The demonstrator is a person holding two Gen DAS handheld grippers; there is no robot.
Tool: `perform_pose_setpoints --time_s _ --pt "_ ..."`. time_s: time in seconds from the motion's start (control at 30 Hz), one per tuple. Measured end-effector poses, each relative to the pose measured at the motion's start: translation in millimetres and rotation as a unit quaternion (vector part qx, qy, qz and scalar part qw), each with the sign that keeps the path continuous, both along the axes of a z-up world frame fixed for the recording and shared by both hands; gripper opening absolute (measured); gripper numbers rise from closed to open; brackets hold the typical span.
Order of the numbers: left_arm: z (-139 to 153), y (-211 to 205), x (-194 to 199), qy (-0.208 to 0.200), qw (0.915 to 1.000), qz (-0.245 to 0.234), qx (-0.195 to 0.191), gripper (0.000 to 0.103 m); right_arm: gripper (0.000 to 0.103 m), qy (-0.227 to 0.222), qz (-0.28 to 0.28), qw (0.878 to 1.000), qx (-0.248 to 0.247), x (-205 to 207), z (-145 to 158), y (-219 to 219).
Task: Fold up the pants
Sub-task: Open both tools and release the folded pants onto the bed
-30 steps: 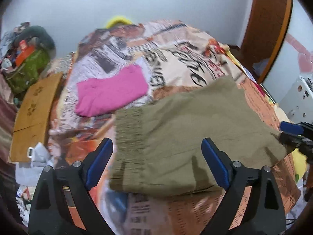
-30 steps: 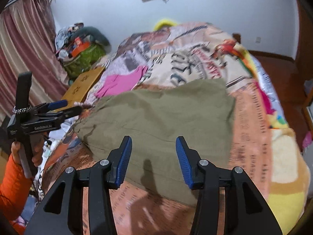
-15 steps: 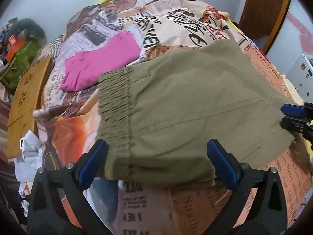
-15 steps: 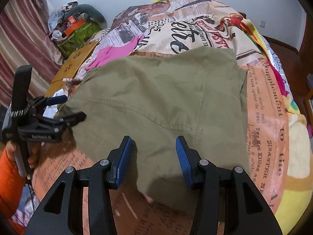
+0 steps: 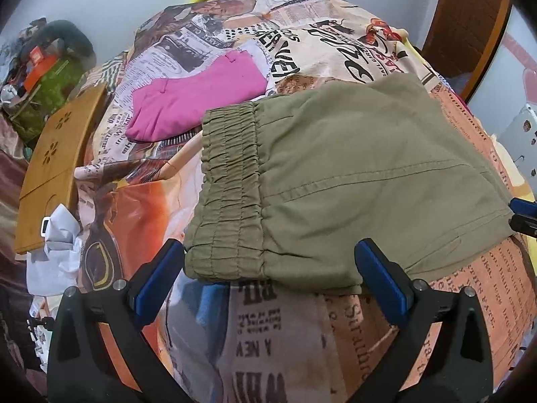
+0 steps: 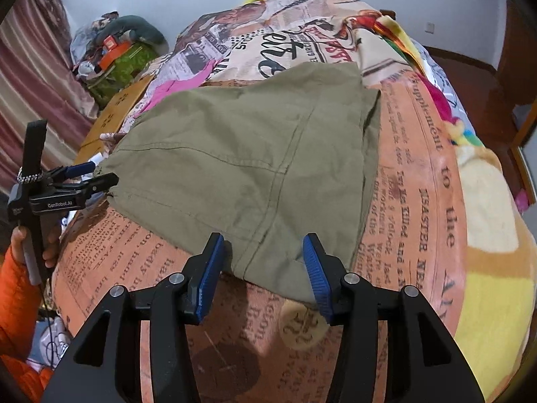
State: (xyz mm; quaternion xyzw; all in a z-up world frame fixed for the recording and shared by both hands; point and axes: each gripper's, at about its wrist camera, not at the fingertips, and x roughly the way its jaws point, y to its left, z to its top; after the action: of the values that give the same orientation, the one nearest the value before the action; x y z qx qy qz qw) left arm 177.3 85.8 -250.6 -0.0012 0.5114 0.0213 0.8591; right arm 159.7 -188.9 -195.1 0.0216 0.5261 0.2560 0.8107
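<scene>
Olive pants [image 5: 352,181] lie flat on the bed [image 5: 470,302]; left claw [image 5: 268,280] released wide at the waistband corner, right claw [image 6: 263,268] opening, ungripped, over the near hem; next, pinch both edges to fold

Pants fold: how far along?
Done: the olive pants lie flat on the bedspread, seemingly already folded over. In hand: nothing gripped; left tool wide open at the waistband edge, right tool opening over the near hem. Left: grip both ends and make the next fold.
</scene>
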Motion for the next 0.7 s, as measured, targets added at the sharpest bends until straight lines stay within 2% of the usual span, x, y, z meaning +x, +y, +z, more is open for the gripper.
perform_pose_setpoints --time_s 0.13,0.43,0.57,0.7 --pt "8.0 3.7 -0.2 0.002 1.0 0.006 0.005 0.103 0.05 -0.001 -0.004 1.0 -0.001 3.4 9.0 -1.7" --pt "50.1 38.7 26.9 -0.047 0.9969 0.051 0.037 0.103 0.053 -0.065 -0.029 0.997 0.009 38.9 45.2 -13.6" --pt "53.3 59.0 53.2 -0.045 0.9959 0.075 0.025 0.103 0.053 -0.086 -0.036 0.996 0.006 62.1 50.1 -15.5" --pt "45.6 72.0 79.9 -0.032 0.9951 0.091 0.018 0.103 0.053 -0.089 -0.047 0.995 0.007 90.6 45.8 -19.7"
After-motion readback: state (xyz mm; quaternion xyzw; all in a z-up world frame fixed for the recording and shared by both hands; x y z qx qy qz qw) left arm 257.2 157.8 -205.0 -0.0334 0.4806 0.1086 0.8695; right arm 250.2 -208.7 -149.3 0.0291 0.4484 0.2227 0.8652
